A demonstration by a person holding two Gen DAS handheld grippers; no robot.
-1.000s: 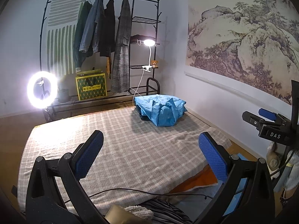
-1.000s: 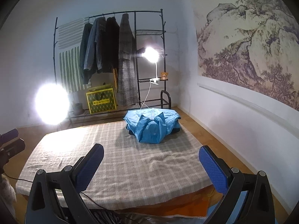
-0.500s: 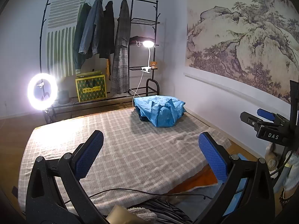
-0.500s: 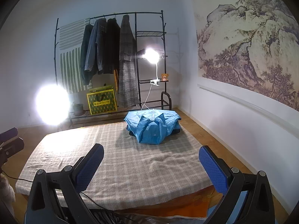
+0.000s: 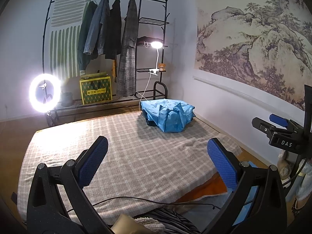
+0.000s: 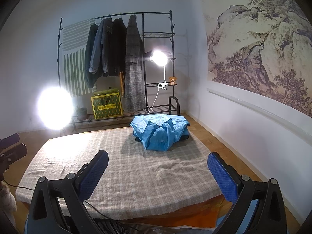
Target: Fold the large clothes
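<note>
left hand-held gripper (image 5: 156, 156): blue-padded fingers (image 5: 91, 163) spread wide, nothing between them, held above the near edge of the bed (image 5: 58, 156). right hand-held gripper (image 6: 157, 172): fingers likewise wide apart and holding nothing, over the near end of the bed; its body also shows at the right edge of the left wrist view

blue garment (image 6: 159, 131): a crumpled shirt-like heap, lying on a darker item at the far right corner of the bed, well apart from both grippers

bed cover: grey-beige checked cloth, wrinkled toward the near right; orange layer (image 6: 204, 212) visible beneath its near edge

black cable (image 5: 136, 198): runs across the near edge of the bed

clothes rack (image 6: 117, 58): against the far wall, dark coats hanging; yellow-green bag (image 6: 106, 105) on its lower shelf, clip lamp (image 6: 159, 58) lit, small teddy bear (image 6: 172, 80) on a side shelf

ring light (image 5: 44, 92): lit, left of the rack

landscape mural (image 6: 263, 48): on the right wall
</note>
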